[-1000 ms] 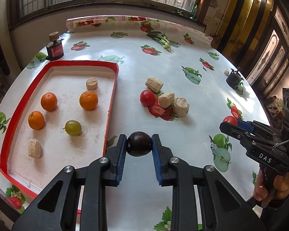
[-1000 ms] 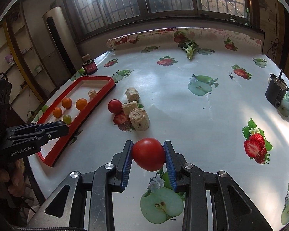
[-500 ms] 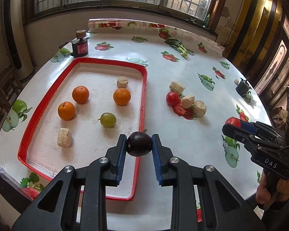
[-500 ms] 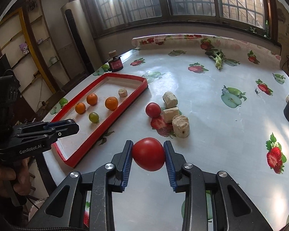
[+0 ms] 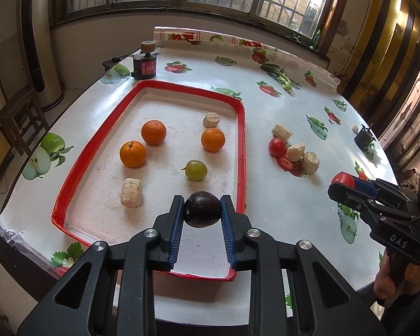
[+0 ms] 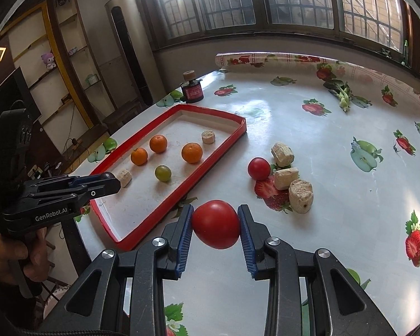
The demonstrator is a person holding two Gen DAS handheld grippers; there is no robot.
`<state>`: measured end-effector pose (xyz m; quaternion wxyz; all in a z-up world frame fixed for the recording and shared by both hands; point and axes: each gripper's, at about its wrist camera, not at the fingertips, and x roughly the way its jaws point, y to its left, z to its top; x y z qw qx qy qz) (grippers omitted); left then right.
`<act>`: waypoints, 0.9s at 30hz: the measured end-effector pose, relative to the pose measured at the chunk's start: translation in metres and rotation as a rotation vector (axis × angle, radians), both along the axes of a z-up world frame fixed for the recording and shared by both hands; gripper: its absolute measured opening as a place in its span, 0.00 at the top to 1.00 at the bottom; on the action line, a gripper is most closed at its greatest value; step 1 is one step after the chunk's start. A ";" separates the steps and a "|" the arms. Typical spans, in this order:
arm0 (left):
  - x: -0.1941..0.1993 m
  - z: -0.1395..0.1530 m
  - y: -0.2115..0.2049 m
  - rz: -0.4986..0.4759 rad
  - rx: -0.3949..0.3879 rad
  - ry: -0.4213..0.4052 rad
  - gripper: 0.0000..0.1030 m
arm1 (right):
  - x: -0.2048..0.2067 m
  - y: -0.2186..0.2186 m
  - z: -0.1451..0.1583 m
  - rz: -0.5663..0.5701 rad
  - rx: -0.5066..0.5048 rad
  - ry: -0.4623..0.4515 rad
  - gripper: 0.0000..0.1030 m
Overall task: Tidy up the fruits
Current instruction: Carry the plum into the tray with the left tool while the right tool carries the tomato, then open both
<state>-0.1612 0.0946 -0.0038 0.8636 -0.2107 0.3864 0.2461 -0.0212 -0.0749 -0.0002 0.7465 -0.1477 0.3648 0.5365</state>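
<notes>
Two hand-held grippers, each loaded with one fruit, above a round table covered in white fruit-print oilcloth.

Item: left gripper, black frame with blue ribbed pads, pinching a dark purple round plum at its widest part. It hangs over the near end of the shallow red-rimmed rectangular tray, inside the rim, with bare tray floor directly below and ahead.

Item: right gripper, same build, clamped on a smooth red tomato. It sits above the oilcloth, outside the tray, with the near right edge of the red rim just to its left.

Tray contents: three oranges, one green grape, and two pale beige cylindrical blocks.

Loose on the cloth, right of the tray: a second small red tomato touching a cluster of three more beige blocks.

Governing relation: the tray's long axis runs away from the person, and it lies to the left of both fruits' origin. The left gripper is the nearer one, judged ready to lower and release the plum. The right gripper must, by judgement, cross leftward over the rim before its tomato can go down.

Risk, judged: round fruit may roll on release.
</notes>
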 end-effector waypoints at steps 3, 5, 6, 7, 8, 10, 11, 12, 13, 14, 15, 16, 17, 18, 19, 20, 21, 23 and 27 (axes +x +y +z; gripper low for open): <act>-0.007 0.000 0.005 0.014 -0.002 0.000 0.77 | -0.003 0.005 0.000 0.012 0.001 0.003 0.68; -0.011 0.000 0.009 0.025 -0.002 0.001 0.77 | -0.005 0.009 -0.001 0.020 0.001 0.003 0.68; -0.013 -0.001 0.012 0.030 -0.004 0.000 0.77 | -0.006 0.011 -0.001 0.023 0.000 0.004 0.68; -0.016 -0.001 0.014 0.036 -0.004 0.000 0.77 | -0.007 0.013 -0.001 0.026 0.000 0.005 0.68; -0.019 -0.001 0.016 0.042 -0.004 0.002 0.77 | -0.008 0.014 -0.002 0.030 0.000 0.007 0.68; -0.024 -0.002 0.021 0.056 -0.006 0.004 0.77 | -0.011 0.018 -0.002 0.039 0.000 0.008 0.68; -0.027 -0.003 0.024 0.063 -0.009 0.005 0.77 | -0.012 0.020 -0.001 0.043 0.001 0.008 0.68; -0.029 -0.004 0.026 0.071 -0.011 0.006 0.77 | -0.014 0.021 -0.001 0.047 0.003 0.008 0.68; -0.032 -0.004 0.028 0.078 -0.011 0.006 0.77 | -0.015 0.023 -0.001 0.052 0.004 0.008 0.68; -0.034 -0.005 0.031 0.084 -0.013 0.007 0.77 | -0.017 0.025 0.000 0.057 0.005 0.008 0.68; -0.036 -0.005 0.033 0.090 -0.014 0.008 0.77 | -0.018 0.027 0.000 0.062 0.007 0.009 0.68; -0.039 -0.006 0.036 0.096 -0.016 0.009 0.77 | -0.020 0.030 0.001 0.067 0.008 0.010 0.68; -0.041 -0.007 0.038 0.102 -0.017 0.010 0.77 | -0.021 0.032 0.001 0.072 0.008 0.010 0.68; -0.043 -0.007 0.040 0.109 -0.017 0.011 0.77 | -0.023 0.035 0.001 0.077 0.008 0.009 0.68; -0.045 -0.007 0.043 0.115 -0.017 0.012 0.77 | -0.024 0.038 0.001 0.082 0.009 0.010 0.68; -0.048 -0.008 0.046 0.122 -0.018 0.014 0.77 | -0.026 0.041 0.002 0.088 0.010 0.011 0.68; -0.050 -0.009 0.048 0.128 -0.020 0.015 0.77 | -0.027 0.044 0.002 0.094 0.011 0.011 0.68; -0.054 -0.011 0.054 0.141 -0.025 0.018 0.77 | -0.030 0.050 0.002 0.107 0.012 0.011 0.68; -0.058 -0.016 0.062 0.153 -0.037 0.024 0.77 | -0.038 0.065 0.000 0.135 0.006 0.018 0.68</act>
